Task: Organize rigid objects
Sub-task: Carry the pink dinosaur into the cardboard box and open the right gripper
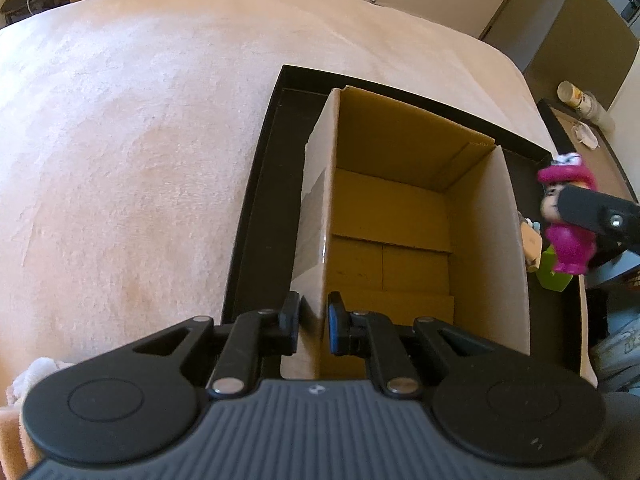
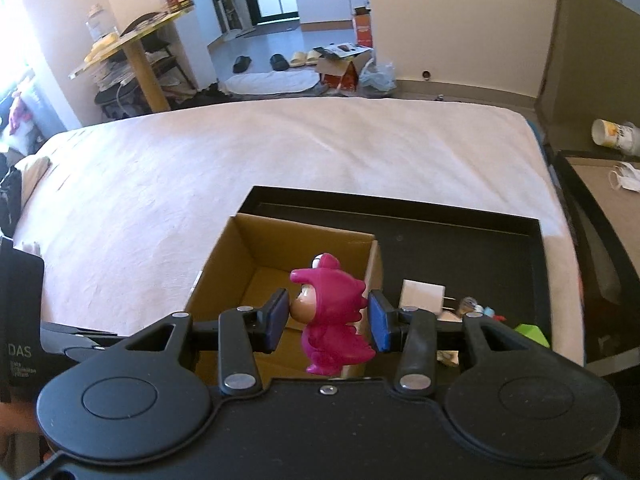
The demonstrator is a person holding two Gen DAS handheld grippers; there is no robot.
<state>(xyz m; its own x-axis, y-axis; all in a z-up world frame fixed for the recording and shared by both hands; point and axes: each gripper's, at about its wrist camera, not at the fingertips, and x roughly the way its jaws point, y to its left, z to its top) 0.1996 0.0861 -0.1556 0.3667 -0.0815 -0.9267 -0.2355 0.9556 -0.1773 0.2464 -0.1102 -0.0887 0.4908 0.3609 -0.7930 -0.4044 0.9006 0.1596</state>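
Nearest the lens in the left wrist view, the left gripper point(image 1: 313, 328) fills the bottom of the frame, its two pads brought together on the near left wall of the cardboard box point(image 1: 472, 236), one pad outside the wall and one inside. The box stands open-topped in the centre of the frame, with nothing visible on its bare floor, and it sits inside a shallow black tray point(image 1: 260, 216) that rests on a pale pink blanket point(image 1: 120, 152) spread over the upper and left parts of the picture. In the right wrist view the right gripper point(image 2: 329, 318) occupies the lower half of the frame and is clamped on a magenta toy figure point(image 2: 334, 320), one blue-faced pad at the figure's face and the other at its back. The figure is upright, off the tray, and appears in front of the box's right wall. At the centre right of that frame, in the tray beside the box, lie a white block point(image 2: 422, 294), a green piece point(image 2: 532, 334) and a few small items too small to make out.
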